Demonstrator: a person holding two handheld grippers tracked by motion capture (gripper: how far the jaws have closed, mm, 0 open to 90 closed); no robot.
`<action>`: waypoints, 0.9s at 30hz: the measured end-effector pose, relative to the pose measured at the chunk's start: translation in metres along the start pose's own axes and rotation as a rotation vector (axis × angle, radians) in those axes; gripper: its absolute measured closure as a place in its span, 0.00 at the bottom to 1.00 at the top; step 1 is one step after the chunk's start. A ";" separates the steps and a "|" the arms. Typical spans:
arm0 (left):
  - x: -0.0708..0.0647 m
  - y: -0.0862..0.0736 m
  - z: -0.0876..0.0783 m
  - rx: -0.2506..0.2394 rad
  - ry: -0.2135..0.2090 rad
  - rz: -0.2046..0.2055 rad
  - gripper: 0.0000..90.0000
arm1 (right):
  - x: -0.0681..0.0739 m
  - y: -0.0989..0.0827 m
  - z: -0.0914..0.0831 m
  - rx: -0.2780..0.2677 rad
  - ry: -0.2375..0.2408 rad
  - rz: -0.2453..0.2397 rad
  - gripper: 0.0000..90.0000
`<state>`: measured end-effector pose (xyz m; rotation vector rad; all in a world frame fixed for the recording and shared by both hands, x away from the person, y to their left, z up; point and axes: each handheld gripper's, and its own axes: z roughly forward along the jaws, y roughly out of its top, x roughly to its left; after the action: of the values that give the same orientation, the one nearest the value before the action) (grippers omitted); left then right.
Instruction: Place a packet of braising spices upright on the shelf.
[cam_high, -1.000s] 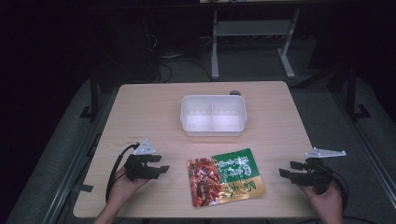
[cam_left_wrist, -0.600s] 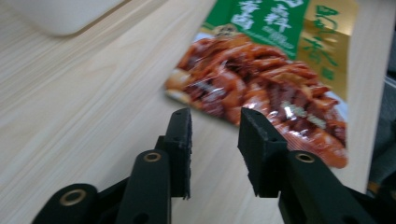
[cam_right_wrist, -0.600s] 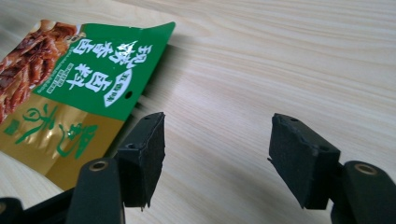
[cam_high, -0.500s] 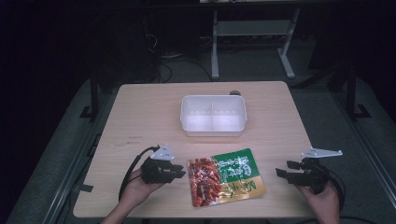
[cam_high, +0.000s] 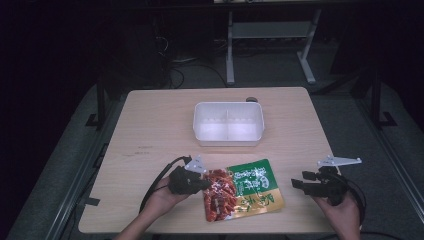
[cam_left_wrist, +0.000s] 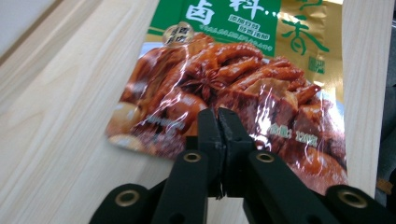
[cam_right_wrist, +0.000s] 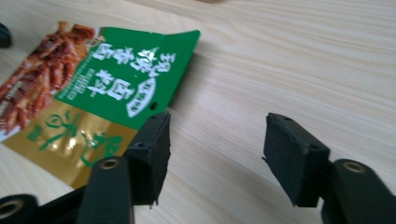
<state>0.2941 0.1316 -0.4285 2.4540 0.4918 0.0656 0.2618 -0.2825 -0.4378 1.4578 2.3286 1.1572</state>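
Note:
A snack packet, green and gold with a picture of red braised meat, lies flat near the table's front edge. My left gripper has just been closing and is now shut, its jaws pressed together with their tips over the packet's left end. I cannot tell whether the film is pinched. My right gripper sits to the right of the packet, open. Its jaws have just been closing a little, with bare wood between them. The packet's green corner lies beside one jaw.
A white two-compartment plastic tub stands at the middle of the wooden table, beyond the packet. A small dark round thing sits just behind it. Dark floor and metal stands surround the table.
My left gripper has moved right, from the bare wood to the packet's left end, and its jaws have shut. The right gripper has stayed in place. The packet has not shifted.

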 end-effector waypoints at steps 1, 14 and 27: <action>-0.001 0.001 0.004 0.011 0.000 0.003 0.99 | 0.004 0.005 0.001 0.009 0.015 0.000 0.49; -0.003 -0.001 0.020 0.069 -0.006 0.029 1.00 | 0.023 0.040 0.018 0.079 0.067 -0.034 0.73; -0.007 -0.001 0.022 0.075 0.015 0.066 1.00 | 0.026 0.030 0.049 0.178 0.135 0.039 0.60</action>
<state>0.2907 0.1169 -0.4465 2.5445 0.4275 0.0950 0.2945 -0.2285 -0.4445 1.5321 2.5649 1.1151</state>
